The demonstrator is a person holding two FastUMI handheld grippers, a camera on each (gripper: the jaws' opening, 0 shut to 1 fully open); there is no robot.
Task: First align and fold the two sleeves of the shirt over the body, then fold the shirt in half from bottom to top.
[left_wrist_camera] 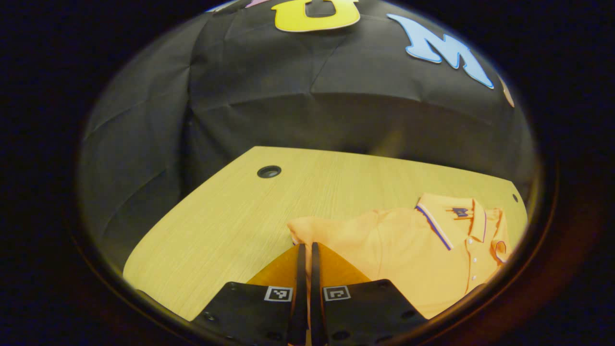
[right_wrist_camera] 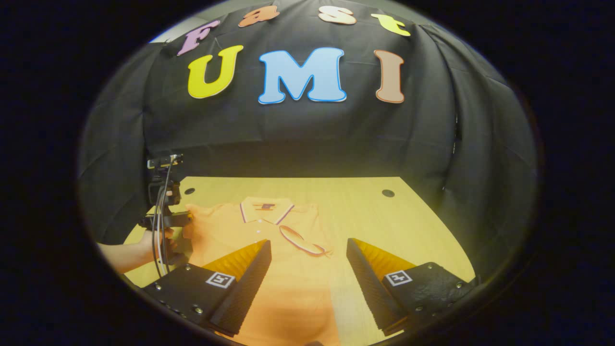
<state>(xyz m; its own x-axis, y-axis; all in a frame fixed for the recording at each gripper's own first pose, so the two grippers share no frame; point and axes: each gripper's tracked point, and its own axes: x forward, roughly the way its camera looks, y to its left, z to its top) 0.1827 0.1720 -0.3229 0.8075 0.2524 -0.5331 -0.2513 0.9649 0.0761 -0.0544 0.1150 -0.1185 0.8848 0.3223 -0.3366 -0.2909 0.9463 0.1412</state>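
Observation:
An orange polo shirt [right_wrist_camera: 288, 269] lies flat on the wooden table [right_wrist_camera: 408, 226], collar [right_wrist_camera: 266, 209] toward the far wall. One sleeve is folded over the body, and its striped cuff [right_wrist_camera: 302, 242] lies near the placket. My right gripper [right_wrist_camera: 308, 242] hovers open over the shirt's lower body with nothing between its fingers. In the right gripper view, a hand [right_wrist_camera: 153, 242] holds my left gripper [right_wrist_camera: 185, 218] at the shirt's other sleeve [right_wrist_camera: 199, 214]. In the left gripper view, my left gripper [left_wrist_camera: 308, 247] is shut on that sleeve's edge [left_wrist_camera: 307, 228]; shirt [left_wrist_camera: 408, 250] and collar [left_wrist_camera: 447, 216] spread to the right.
The table has round cable holes [right_wrist_camera: 388, 193] [left_wrist_camera: 269, 171] near its far edge. Black cloth wall [right_wrist_camera: 312, 139] closes the booth behind and at both sides. Bare wood [left_wrist_camera: 226, 226] lies left of the shirt in the left gripper view.

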